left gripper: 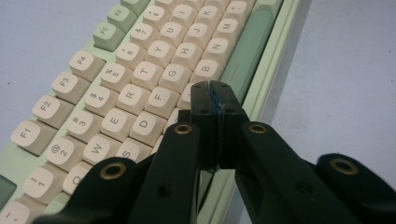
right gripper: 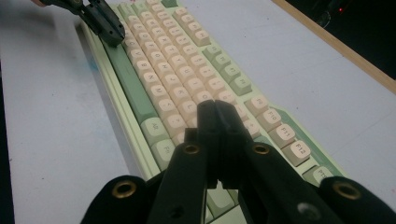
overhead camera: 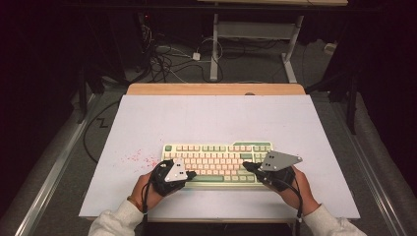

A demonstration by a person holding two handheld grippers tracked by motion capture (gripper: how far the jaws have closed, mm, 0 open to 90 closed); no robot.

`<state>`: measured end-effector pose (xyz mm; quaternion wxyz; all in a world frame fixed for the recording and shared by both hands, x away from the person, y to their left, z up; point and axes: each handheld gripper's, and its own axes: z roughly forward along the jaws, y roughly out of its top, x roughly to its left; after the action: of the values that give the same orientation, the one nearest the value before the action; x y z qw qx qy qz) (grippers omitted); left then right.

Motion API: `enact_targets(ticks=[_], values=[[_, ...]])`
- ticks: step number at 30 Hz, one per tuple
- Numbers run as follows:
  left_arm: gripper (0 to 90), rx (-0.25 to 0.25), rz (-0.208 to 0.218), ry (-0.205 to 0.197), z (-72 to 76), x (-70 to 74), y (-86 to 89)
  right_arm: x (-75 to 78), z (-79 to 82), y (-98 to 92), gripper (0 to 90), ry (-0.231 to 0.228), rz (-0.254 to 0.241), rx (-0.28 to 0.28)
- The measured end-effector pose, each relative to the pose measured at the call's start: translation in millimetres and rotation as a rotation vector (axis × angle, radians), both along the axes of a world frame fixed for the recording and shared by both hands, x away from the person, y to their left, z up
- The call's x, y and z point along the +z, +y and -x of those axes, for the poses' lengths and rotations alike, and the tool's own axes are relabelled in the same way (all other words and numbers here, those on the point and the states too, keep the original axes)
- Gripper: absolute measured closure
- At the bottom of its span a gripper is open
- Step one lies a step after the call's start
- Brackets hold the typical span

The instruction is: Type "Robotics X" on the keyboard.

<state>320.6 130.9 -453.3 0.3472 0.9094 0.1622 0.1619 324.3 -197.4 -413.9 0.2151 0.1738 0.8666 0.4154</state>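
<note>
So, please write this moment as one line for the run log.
left gripper: shut, over keyboard lower left keys | right gripper: shut, over its right keys | held: nothing | table: white

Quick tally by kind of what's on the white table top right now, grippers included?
Keyboards: 1, the cream and green keyboard
Grippers: 2, the left gripper and the right gripper, both shut, tips over the keys
Total: 3
</note>
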Motion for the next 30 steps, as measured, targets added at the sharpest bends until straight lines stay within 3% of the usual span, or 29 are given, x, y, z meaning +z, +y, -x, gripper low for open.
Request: enact_targets(ticks=[9,11,13,15,18,30], values=[[82.6,0.001,-0.007,0.002,-0.7,-2.6,-2.2,-0.4,0.0,0.2,89.9,0.001,0.002,0.001],[87.3,-0.008,-0.026,0.016,-1.3,-5.2,-3.8,-0.7,0.0,0.5,90.0,0.001,0.004,0.004],[87.5,-0.004,-0.003,0.028,-2.6,-5.4,-3.0,-1.3,-0.2,1.1,90.0,0.003,0.007,0.005],[87.6,0.008,-0.012,0.006,-2.1,-3.4,-2.4,-1.4,0.1,1.4,89.9,0.003,0.007,0.008],[87.6,0.011,0.012,-0.013,-0.5,3.0,0.1,-0.6,0.2,0.6,90.0,0.001,0.004,0.005],[87.5,0.036,0.053,-0.033,-1.5,13.4,10.9,1.1,0.0,-1.0,89.9,-0.005,-0.001,0.001]])
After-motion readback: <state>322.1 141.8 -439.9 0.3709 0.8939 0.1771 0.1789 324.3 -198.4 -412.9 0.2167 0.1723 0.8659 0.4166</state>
